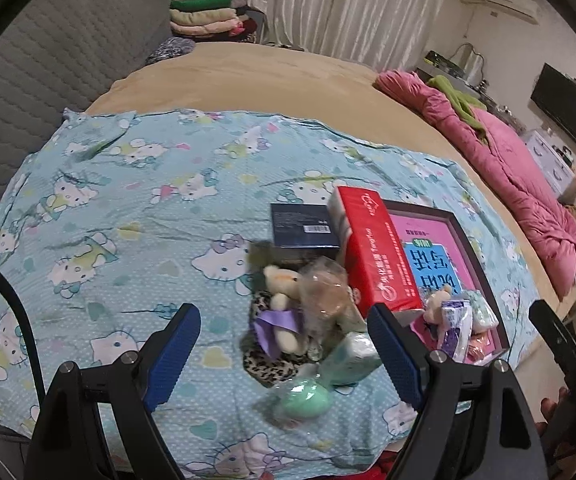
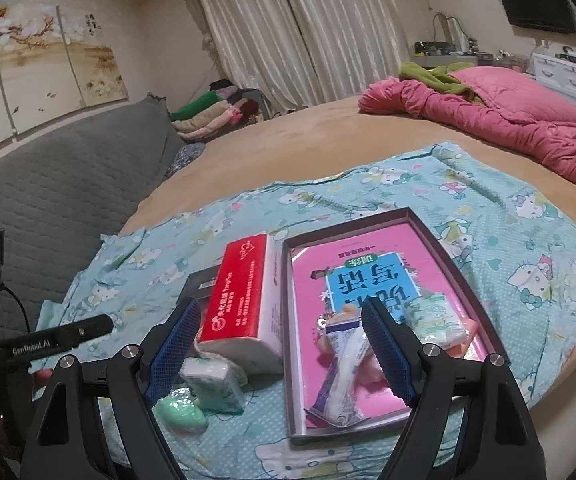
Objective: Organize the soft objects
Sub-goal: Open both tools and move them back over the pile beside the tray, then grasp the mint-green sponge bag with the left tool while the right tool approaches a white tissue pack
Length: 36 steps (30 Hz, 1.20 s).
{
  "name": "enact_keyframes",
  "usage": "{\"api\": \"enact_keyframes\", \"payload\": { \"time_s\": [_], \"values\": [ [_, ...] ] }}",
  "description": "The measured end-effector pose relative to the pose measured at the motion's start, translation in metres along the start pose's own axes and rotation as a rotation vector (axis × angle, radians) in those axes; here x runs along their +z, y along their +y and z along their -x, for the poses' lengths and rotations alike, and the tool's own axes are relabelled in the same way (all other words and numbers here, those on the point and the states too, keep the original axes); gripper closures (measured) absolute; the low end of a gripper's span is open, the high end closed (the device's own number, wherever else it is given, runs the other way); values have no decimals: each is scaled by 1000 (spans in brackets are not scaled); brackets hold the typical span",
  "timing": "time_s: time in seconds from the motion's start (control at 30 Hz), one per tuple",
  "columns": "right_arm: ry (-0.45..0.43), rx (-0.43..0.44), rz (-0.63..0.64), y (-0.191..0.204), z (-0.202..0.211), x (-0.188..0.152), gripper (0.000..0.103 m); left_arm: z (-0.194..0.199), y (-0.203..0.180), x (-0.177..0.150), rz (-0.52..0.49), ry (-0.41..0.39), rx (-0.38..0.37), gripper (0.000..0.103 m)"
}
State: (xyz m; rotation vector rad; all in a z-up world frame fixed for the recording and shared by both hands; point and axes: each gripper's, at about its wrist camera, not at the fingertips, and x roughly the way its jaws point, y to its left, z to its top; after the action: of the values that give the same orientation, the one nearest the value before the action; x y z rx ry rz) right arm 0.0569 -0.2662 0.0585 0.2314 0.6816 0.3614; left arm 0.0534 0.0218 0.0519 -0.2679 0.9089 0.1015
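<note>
Cream teddy (image 1: pixel 284 280) only in left view; left gripper (image 1: pixel 284 354), right gripper (image 2: pixel 282 354) both wide, empty

A printed sheet (image 2: pixel 528 240) lay on the bed (image 2: pixel 308 128). On it stood a shallow box (image 2: pixel 484 316) holding a tube (image 2: pixel 344 364) and what appeared to be a tissue pack (image 2: pixel 434 316). A tissue brick (image 2: pixel 244 300) lay just left of the box, a plush bear (image 1: pixel 282 300) farther left.
</note>
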Motion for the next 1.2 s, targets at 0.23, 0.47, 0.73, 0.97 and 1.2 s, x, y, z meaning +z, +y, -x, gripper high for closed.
{"api": "enact_keyframes", "payload": {
  "time_s": [0.23, 0.47, 0.73, 0.97, 1.2],
  "values": [
    [34, 30, 27, 16, -4, -5, 19, 3, 16, 1, 27, -9, 2, 18],
    [78, 54, 65, 35, -13, -18, 19, -2, 25, -1, 42, 16, -20, 18],
    [163, 70, 126, 55, -33, -39, 19, -15, 34, -14, 57, 58, -59, 18],
    [222, 62, 167, 62, -49, -54, 19, -40, 37, -40, 72, 172, -147, 18],
    [264, 50, 185, 63, -67, -66, 19, -60, 39, -55, 103, 246, -190, 18]
  ]
}}
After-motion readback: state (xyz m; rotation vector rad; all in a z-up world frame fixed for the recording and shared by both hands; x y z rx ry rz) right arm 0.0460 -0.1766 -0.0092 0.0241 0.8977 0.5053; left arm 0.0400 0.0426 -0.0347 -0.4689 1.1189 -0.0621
